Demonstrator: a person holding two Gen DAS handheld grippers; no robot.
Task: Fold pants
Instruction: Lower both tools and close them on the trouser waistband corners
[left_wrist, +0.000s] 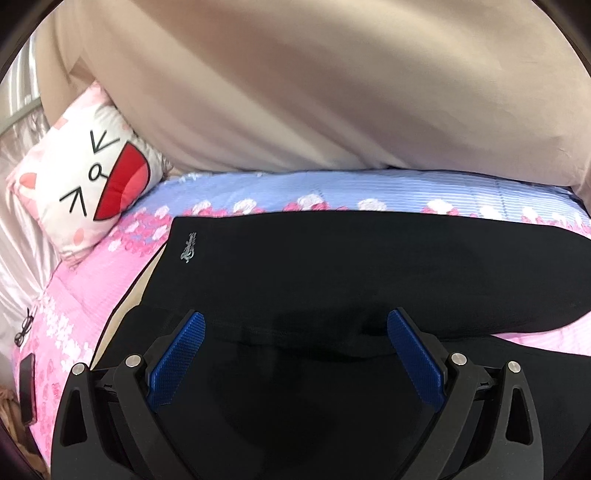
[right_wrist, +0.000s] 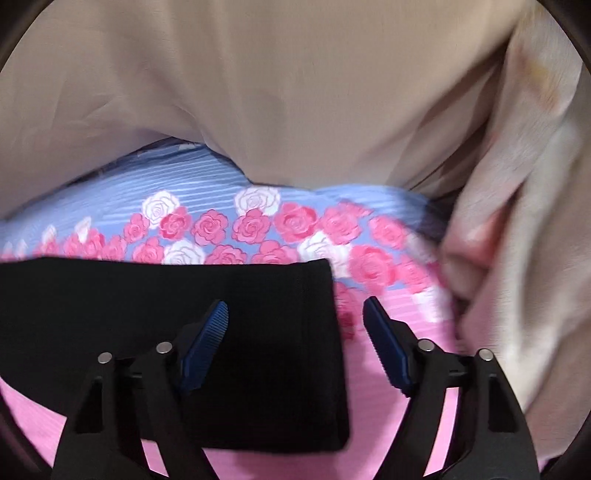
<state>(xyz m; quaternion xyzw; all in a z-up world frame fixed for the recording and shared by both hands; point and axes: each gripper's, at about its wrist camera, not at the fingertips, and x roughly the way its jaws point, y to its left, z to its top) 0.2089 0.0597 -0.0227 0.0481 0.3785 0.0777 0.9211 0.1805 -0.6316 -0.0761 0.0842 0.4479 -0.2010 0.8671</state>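
Left wrist view
Left gripper (left_wrist: 295, 325): held over the black cloth, jaws spread wide; nothing is pinched between the blue pads (left_wrist: 177, 360).
Pants (left_wrist: 369, 266): black, laid flat across the bedspread; a straight edge with a small pale logo (left_wrist: 188, 247) is seen at the left, and the cloth is bunched in soft folds near the gripper.
Bedspread (left_wrist: 92, 280): pink near and at the left, blue-striped with a band of roses along the far side.
Pillow (left_wrist: 85, 192): white with a cartoon face and a red mouth, set at the far left, apart from the pants.
Beige cloth (left_wrist: 314, 92): draped across the whole far side, its lower edge resting on the bedspread.
Glasses (left_wrist: 24, 328): laid at the left edge of the bedspread, beside a dark flat thing that cannot be made out.

Right wrist view
Right gripper (right_wrist: 295, 317): jaws apart at a middling width; the right edge of the pants is seen between them, with no pad pressed on it.
Pants (right_wrist: 147, 306): a black end with squared corners, laid flat on the pink part of the bedspread (right_wrist: 399, 424).
Roses (right_wrist: 251, 225): printed in pink and white, just beyond the far edge of the pants.
Beige cloth (right_wrist: 258, 92): spread across the far side.
Pale cloth (right_wrist: 517, 240): heaped at the right, blurred.
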